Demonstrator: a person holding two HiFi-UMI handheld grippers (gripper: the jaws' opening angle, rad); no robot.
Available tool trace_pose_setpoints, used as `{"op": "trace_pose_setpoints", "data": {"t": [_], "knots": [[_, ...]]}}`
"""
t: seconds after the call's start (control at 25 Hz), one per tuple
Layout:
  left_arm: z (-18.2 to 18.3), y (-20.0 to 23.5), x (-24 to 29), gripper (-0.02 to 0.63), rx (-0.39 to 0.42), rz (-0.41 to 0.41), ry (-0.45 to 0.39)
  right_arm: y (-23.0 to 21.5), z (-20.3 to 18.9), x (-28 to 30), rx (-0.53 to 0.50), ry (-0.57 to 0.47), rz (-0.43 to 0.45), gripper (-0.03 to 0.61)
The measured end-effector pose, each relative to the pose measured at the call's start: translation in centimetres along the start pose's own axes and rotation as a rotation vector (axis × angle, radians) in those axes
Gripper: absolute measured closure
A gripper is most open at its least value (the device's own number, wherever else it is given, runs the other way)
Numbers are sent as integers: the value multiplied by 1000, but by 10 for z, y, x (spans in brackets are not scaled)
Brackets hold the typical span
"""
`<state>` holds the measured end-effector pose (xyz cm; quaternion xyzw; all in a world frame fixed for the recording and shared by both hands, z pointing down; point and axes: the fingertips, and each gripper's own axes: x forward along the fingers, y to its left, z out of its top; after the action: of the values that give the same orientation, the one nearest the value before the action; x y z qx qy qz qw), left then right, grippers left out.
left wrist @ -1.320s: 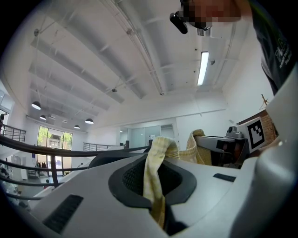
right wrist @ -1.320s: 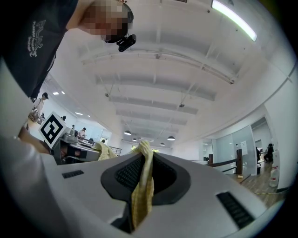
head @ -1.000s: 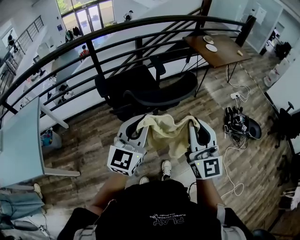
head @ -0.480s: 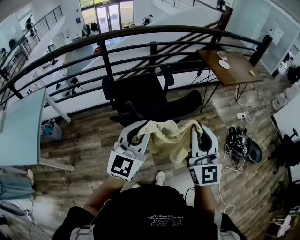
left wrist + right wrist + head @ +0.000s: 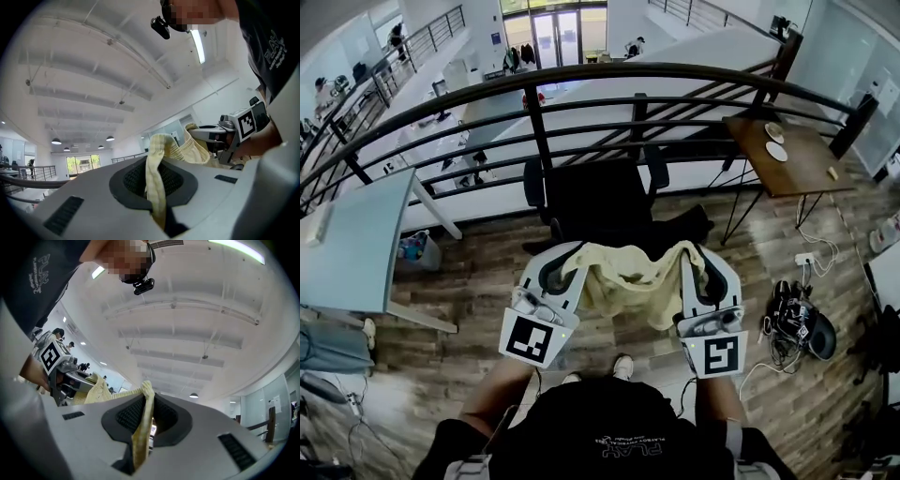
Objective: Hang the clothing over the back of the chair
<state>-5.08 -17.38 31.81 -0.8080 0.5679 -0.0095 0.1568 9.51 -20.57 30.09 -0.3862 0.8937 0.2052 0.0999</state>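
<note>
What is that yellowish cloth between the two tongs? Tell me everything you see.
The pale yellow garment looks like soft, ribbed fabric. Crumpled, it sags between the left tongs and the right tongs, each shut on an upper edge, in front of the black chair. Only the tongs visibly touch it.

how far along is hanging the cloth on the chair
Done: cloth picked up, pinched at each end by left hand-held gripper and right hand-held gripper. In hand: it hangs spread between them, short of the chair. Left: draping it over the chair back, which is bare.
</note>
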Motion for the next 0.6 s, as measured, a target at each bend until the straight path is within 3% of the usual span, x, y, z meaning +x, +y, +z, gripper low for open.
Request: {"op": "trace_pose_setpoints", "data": {"t": [0.12, 0.36, 0.6], "knots": [[8, 6, 5, 591, -9, 54, 7, -9, 9, 9, 4, -46, 22, 535], [16, 21, 11, 591, 49, 141, 38, -24, 11, 22, -25, -59, 77, 535], [23, 28, 19, 591, 58, 171, 76, -36, 17, 33, -18, -100, 104, 535]]}}
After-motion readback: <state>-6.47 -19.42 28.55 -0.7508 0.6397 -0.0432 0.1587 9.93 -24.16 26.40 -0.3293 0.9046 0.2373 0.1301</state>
